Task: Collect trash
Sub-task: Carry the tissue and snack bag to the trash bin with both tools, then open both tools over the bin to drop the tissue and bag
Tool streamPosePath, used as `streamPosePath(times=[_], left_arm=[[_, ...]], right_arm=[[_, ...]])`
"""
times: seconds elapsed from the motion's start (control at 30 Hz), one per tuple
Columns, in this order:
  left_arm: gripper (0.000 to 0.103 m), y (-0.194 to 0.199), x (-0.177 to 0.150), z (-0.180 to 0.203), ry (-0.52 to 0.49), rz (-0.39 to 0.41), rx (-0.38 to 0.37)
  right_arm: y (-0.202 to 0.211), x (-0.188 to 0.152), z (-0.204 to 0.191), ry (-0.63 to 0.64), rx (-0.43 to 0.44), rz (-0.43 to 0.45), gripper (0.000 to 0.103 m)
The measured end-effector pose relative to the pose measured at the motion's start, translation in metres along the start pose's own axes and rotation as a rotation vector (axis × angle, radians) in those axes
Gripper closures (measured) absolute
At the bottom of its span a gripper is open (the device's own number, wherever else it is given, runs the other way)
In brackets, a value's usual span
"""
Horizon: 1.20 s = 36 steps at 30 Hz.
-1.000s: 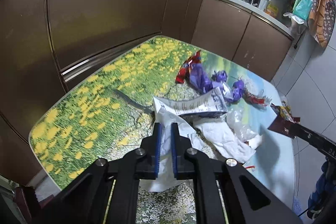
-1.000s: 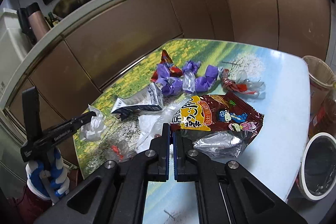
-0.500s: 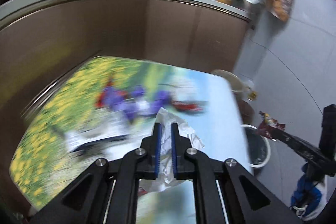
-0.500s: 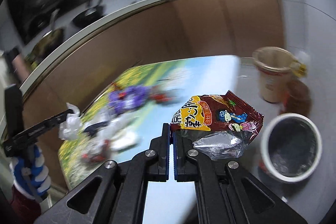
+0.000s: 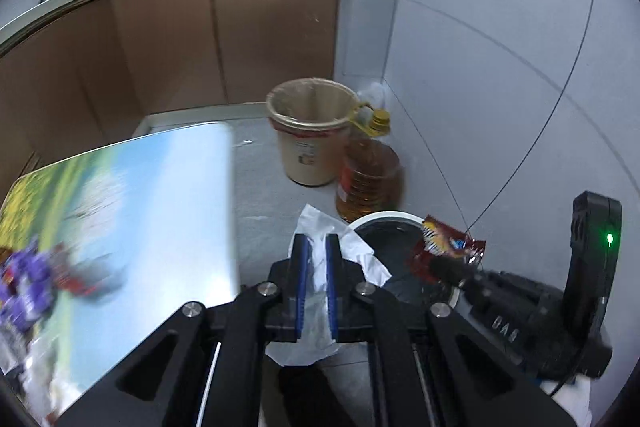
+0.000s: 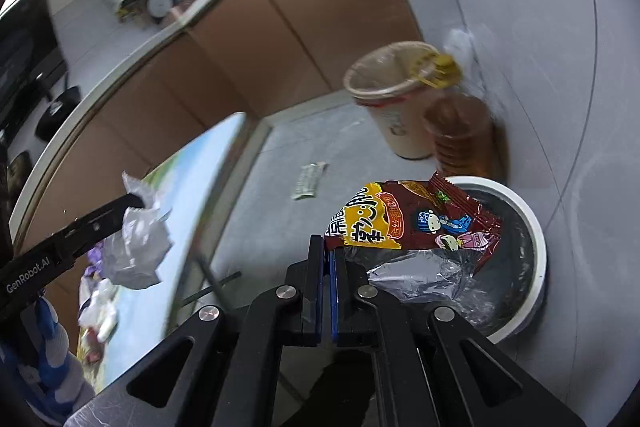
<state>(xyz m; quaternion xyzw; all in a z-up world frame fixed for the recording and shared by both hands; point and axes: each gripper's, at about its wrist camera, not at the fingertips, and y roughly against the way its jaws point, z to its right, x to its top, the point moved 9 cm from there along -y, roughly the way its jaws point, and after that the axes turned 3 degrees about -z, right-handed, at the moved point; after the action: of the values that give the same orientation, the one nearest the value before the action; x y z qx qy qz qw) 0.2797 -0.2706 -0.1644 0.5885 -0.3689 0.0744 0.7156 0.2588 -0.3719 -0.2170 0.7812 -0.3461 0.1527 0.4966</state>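
Left claw (image 5: 314,247): jaws pinched nearly together on a crumpled white tissue (image 5: 320,267). The paper bulges above the blue pads and hangs loose below them. It sits just beside the near rim of the white-rimmed bin (image 5: 384,217) on the floor, not yet over the dark opening.

Right claw (image 6: 327,255): jaws fully closed on the edge of a snack wrapper (image 6: 412,223), red-brown and yellow, with a silver inner foil showing underneath. In the right wrist view the wrapper hangs over the white-rimmed bin (image 6: 536,239), covering much of its mouth.

Handling, judged:
- Tissue: near weightless, soft, no stiffness. It holds its crumpled form only loosely. Any fold serves as a hold; a pinch through the bunched middle, as now, looks secure. It may cling to the pads on release.
- Wrapper: light, crinkly film, slick on the printed face. It springs back when bent. An edge grip at the torn, flattened end holds well, though the free end flaps and catches air.

Orientation:
- Wrapper: long axis runs out from the claw to the right in the right wrist view, roughly level, serrated end farthest from the pads.
- Tissue: no clear long axis; loosely elongated along the claw's fingers, one peak pointing away from the camera.

More litter lies blurred on the printed surface (image 5: 160,187). A tan lined basket (image 5: 312,131) and an oil bottle (image 5: 368,179) stand beyond the bin.
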Motion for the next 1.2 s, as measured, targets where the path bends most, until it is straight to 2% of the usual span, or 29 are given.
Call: streamPosePath(times=[0.23,0.33,0.37,0.43,0.47,0.5,0.57,0.7,0.87,1.2], left_arm=[[0.093,-0.071,0.013,0.041,-0.032,-0.076,0.002],[0.091,-0.095,0.010,0.053,-0.032,-0.118,-0.034],[0.089,-0.102,0.009,0.054,-0.032,-0.130,-0.046],[0.068,-0.112,0.005,0.057,-0.028,-0.147,-0.067],[0.063,-0.115,0.006,0.056,-0.025,-0.145,-0.070],[0.059,-0.116,0.006,0.057,-0.019,-0.141,-0.075],[0.058,-0.117,0.006,0.057,-0.008,-0.142,-0.089],[0.058,-0.107,0.007,0.053,0.003,-0.130,-0.093],[0.058,-0.077,0.011,0.040,0.037,-0.073,-0.078],[0.058,0.024,0.013,0.001,0.080,0.098,-0.008]], right_arm=[[-0.037,0.008,0.053,-0.096,-0.040,-0.043,0.094],[-0.047,0.006,0.075,-0.137,-0.076,-0.056,0.074],[-0.047,0.005,0.081,-0.147,-0.087,-0.052,0.072],[-0.047,0.004,0.090,-0.157,-0.102,-0.048,0.067],[-0.047,0.002,0.095,-0.159,-0.121,-0.049,0.065],[-0.046,0.000,0.098,-0.157,-0.137,-0.049,0.065],[-0.044,-0.001,0.103,-0.155,-0.160,-0.047,0.064],[-0.037,-0.004,0.108,-0.152,-0.203,-0.037,0.064],[-0.023,-0.002,0.095,-0.134,-0.219,-0.005,0.064],[0.014,0.014,0.033,0.003,-0.224,0.086,0.064]])
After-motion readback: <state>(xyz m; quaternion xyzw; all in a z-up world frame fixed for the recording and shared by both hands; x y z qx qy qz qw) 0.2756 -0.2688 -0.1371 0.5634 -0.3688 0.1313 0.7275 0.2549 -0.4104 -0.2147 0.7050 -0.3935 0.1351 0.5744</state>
